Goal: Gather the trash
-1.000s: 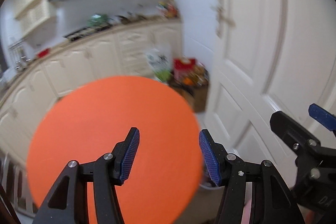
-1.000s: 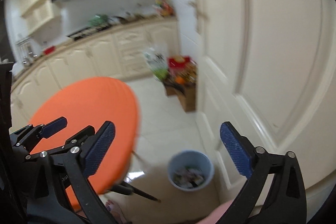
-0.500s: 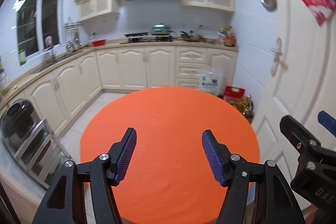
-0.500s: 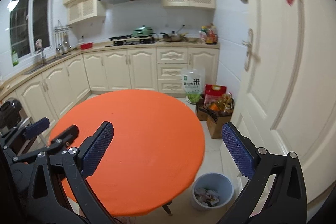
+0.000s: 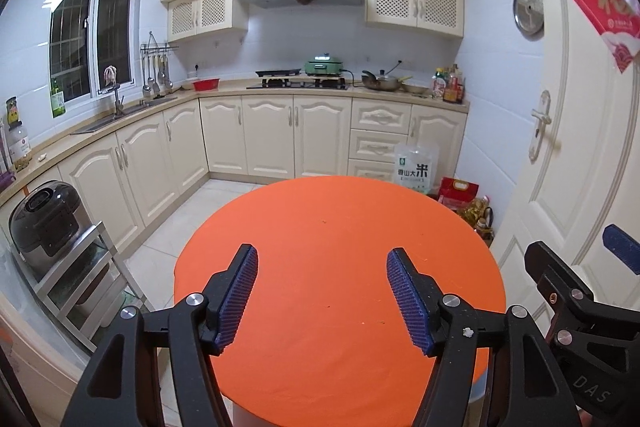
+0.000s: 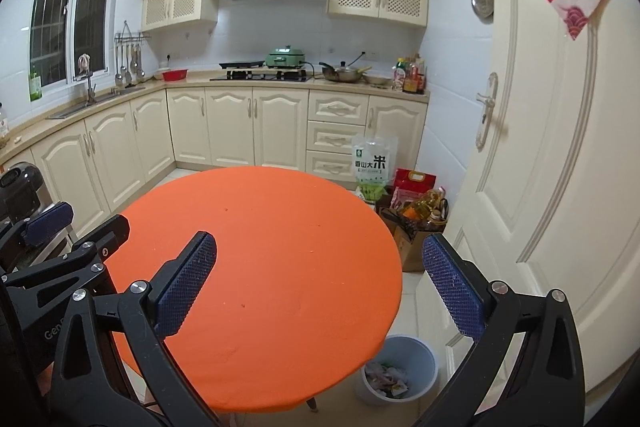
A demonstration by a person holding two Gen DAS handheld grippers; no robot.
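Right wrist view: both tongs (image 6: 320,283) gape empty; rice bag (image 6: 371,163) reads "香山大米".

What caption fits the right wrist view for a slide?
Right gripper open and empty above the orange round table; blue bin with trash on the floor beside it.

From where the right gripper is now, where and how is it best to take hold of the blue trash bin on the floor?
Probably by the rim of the blue trash bin, on its side away from the orange table, which hangs over the near side. Come from above with the open right gripper, one finger inside and one outside: the bin stands upright, its mouth open, trash low inside.
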